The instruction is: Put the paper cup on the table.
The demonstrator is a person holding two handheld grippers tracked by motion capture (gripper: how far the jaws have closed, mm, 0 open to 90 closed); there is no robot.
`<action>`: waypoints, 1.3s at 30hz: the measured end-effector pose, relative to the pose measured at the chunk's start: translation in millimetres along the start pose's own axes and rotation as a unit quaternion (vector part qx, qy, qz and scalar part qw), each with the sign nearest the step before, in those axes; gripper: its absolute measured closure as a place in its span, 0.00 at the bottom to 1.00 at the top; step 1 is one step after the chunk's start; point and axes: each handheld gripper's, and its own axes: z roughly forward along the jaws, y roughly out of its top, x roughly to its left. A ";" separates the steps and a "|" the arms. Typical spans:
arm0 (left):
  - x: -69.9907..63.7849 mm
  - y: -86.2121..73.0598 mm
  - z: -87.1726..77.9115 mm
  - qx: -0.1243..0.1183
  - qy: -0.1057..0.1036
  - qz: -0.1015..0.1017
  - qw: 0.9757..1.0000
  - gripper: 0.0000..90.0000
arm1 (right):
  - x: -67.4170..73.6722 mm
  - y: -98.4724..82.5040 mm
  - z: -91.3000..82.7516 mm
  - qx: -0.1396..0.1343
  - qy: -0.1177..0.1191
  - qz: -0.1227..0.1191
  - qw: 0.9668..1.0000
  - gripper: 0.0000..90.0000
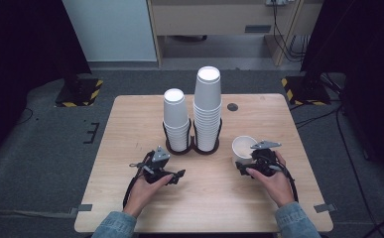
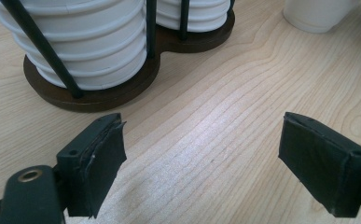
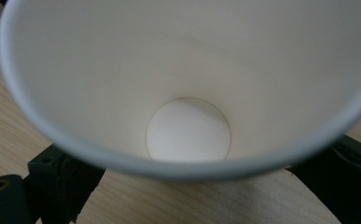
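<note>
Inside, cup (image 3: pixel 187 93) base (right hand-held gripper (image 1: pixel 251 166) holding)

Table (image 1: pixel 214 198): pale wood with a fine, wavy grain and a smooth, faintly satin finish. Single cup (image 1: pixel 243 148): white paper, matt inside and out, with a rolled rim and a flat disc base (seam visible in the right gripper view). Stacked cups (image 1: pixel 207 109): the same matt white paper, rims forming ridges. Cup holder (image 2: pixel 99 93): dark brown wooden base, matt, with thin black metal rods. Left gripper (image 2: pixel 201 168): matt black plastic jaws, pads wrapped in dull black tape with frayed edges. Sleeves (image 1: pixel 114 225): blue denim cloth.
</note>
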 end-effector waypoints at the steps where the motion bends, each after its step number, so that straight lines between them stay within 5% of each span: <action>1: 0.2 0.0 -0.1 0.000 0.000 0.000 1.000 0.15 | -1.0 -1.6 -1.4 0.000 0.000 -0.004 1.000 0.07; 8: 1.1 -1.1 0.5 0.005 0.003 0.000 1.000 0.15 | -9.4 -13.8 -11.1 0.013 -0.007 -0.005 1.000 0.09; 20: 6.4 -3.6 1.4 0.021 0.025 -0.003 0.999 0.15 | -38.9 -24.8 -25.6 0.009 -0.035 0.028 0.999 0.16; 29: 20.6 -7.3 -2.1 0.032 0.050 -0.014 0.998 0.15 | -56.2 -26.4 -17.2 0.002 -0.098 0.068 0.993 0.16; 39: 37.1 -12.9 -6.2 0.038 0.069 -0.038 0.996 0.14 | -68.6 -27.1 10.7 0.031 -0.128 0.093 0.987 0.14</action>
